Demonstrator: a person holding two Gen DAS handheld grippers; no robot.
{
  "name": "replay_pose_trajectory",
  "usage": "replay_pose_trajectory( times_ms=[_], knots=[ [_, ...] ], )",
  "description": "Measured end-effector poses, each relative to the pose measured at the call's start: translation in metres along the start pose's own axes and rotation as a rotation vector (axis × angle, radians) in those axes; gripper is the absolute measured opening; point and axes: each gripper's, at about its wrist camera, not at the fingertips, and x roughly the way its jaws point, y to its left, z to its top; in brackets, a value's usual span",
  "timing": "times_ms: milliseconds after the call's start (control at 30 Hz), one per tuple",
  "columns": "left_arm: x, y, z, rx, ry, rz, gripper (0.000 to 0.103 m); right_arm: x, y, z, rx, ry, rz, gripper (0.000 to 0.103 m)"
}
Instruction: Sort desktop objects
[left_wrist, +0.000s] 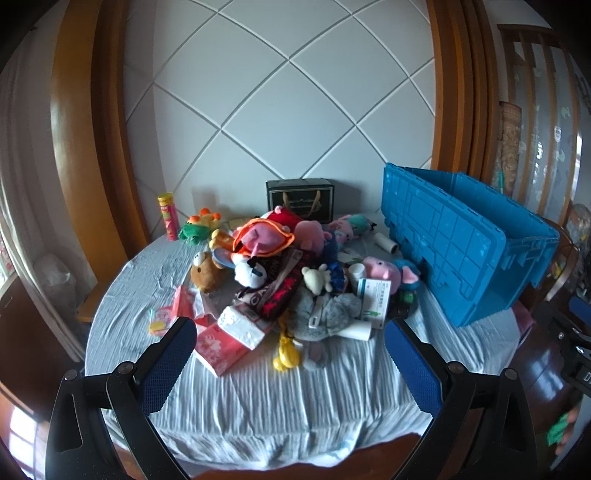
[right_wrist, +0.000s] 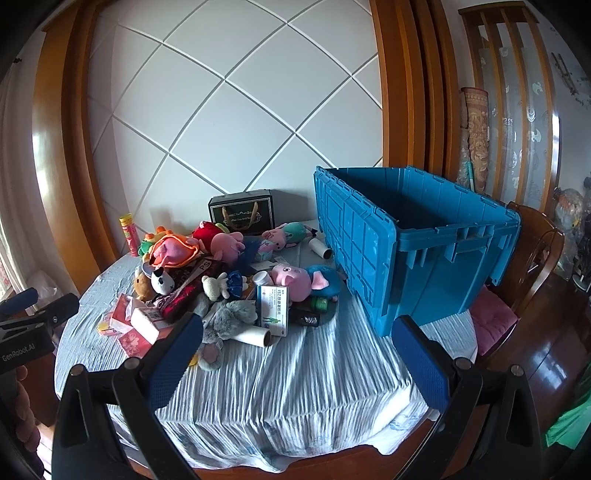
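A heap of soft toys (left_wrist: 273, 254) (right_wrist: 207, 266), tissue packs (left_wrist: 229, 336) (right_wrist: 144, 321) and medicine boxes (left_wrist: 373, 299) (right_wrist: 275, 310) lies on a round table with a pale blue cloth (left_wrist: 295, 398) (right_wrist: 295, 376). A big blue crate (left_wrist: 458, 251) (right_wrist: 421, 251) stands open-topped at the table's right. My left gripper (left_wrist: 291, 354) hovers open above the near edge, in front of the heap, nothing between its pads. My right gripper (right_wrist: 295, 350) is open too, holding nothing, before the gap between heap and crate.
A black gift box (left_wrist: 301, 201) (right_wrist: 242, 214) and a yellow-red tube (left_wrist: 169, 216) (right_wrist: 129, 234) stand at the back by the tiled wall. A wooden chair (right_wrist: 532, 266) with a pink cushion is right of the crate. The other hand-held gripper (right_wrist: 33, 321) shows at left.
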Motion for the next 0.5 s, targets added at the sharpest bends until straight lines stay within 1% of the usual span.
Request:
replay_pose_trajectory(
  times_ms=[500],
  knots=[
    [-0.0033, 0.0075, -0.0027, -0.012, 0.005, 0.006, 0.103, -0.0036, 0.0030, -0.0023, 0.003, 0.013, 0.011, 0.103]
  ],
)
